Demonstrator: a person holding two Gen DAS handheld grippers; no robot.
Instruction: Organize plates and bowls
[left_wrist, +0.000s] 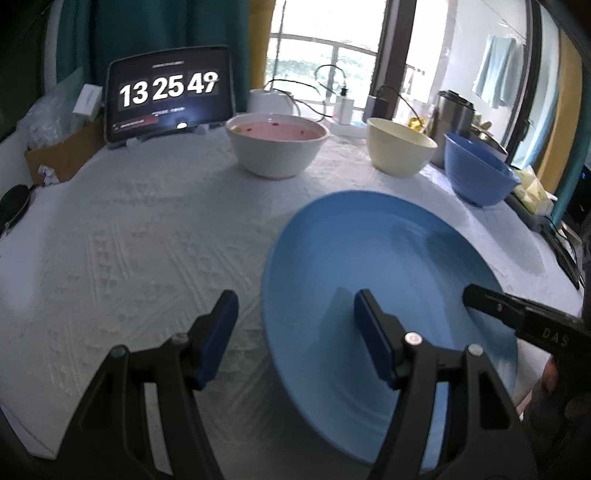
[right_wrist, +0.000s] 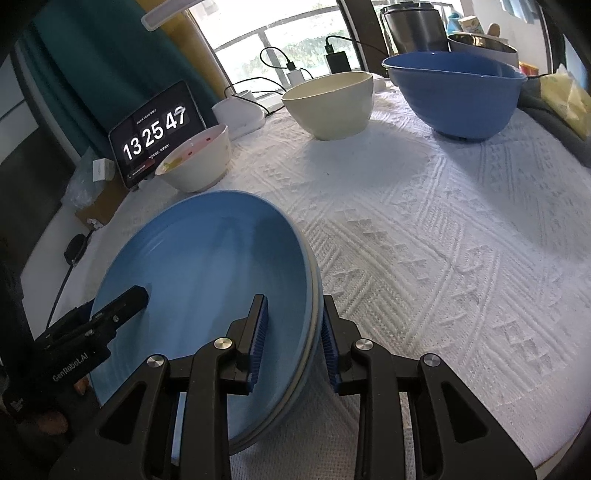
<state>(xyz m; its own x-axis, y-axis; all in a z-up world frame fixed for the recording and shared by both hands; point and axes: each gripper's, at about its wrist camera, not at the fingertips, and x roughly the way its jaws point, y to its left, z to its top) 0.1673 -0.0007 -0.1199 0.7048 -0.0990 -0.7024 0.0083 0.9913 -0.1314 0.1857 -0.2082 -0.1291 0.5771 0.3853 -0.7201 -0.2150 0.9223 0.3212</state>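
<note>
Right gripper (right_wrist: 293, 332) first: we see its 2 blue-padded fingers straddling the near right rim of the blue plate (right_wrist: 207, 280), 1 finger inside the dish and 1 outside. The pads sit very close to the rim, yet we cannot tell whether they actually press on it. A second, paler rim shows just under the blue one at that edge, so it looks like 2 plates stacked.

Our left gripper (left_wrist: 295, 332) stands clearly open and holds nothing. Its right finger hangs over the plate's left part, and its left finger hangs over the white textured cloth on the table (left_wrist: 147, 236).

Beyond the left gripper stand 3 bowls, well apart from the plate. A white bowl with a pink inside (left_wrist: 277, 144) is straight ahead, a cream bowl (left_wrist: 400, 151) is ahead to the right, and a blue bowl (left_wrist: 478, 173) is further right. A tablet showing a clock (left_wrist: 168, 99) stands ahead to the left, at the far edge of the table.
</note>
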